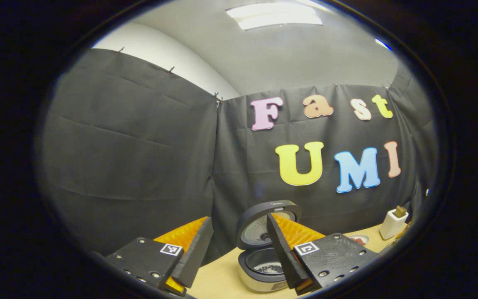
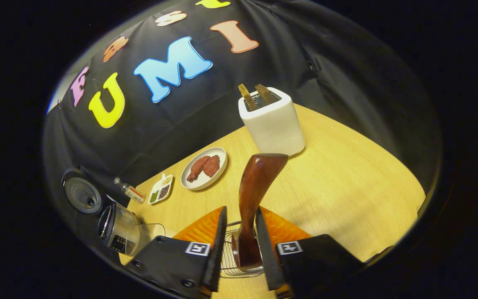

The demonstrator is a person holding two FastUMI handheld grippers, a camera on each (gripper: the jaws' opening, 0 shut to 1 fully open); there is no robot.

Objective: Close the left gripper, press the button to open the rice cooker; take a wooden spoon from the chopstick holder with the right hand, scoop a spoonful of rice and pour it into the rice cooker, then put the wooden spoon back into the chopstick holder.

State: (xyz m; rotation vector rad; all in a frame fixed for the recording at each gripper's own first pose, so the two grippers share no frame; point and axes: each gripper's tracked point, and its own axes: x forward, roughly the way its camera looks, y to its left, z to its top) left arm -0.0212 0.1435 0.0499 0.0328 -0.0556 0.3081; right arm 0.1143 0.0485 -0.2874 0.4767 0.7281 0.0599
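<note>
The rice cooker (image 1: 264,265) stands on the wooden table with its lid (image 1: 264,224) swung up and the dark inner pot showing. My left gripper (image 1: 239,219) hovers in front of it, open and holding nothing. In the right gripper view the cooker (image 2: 118,232) sits far left, lid (image 2: 82,195) raised. A dark wooden spoon (image 2: 259,182) stands upright in a wire holder (image 2: 232,265). My right gripper (image 2: 241,209) flanks its stem. The right finger lies against the spoon and a narrow gap stays on the left side.
A white square container (image 2: 273,124) with two wooden pieces sticking out stands behind the spoon, also seen as the white container (image 1: 393,224). A plate of red meat (image 2: 204,168), a small divided dish (image 2: 161,192) and a little bottle (image 2: 129,192) line the black cloth wall.
</note>
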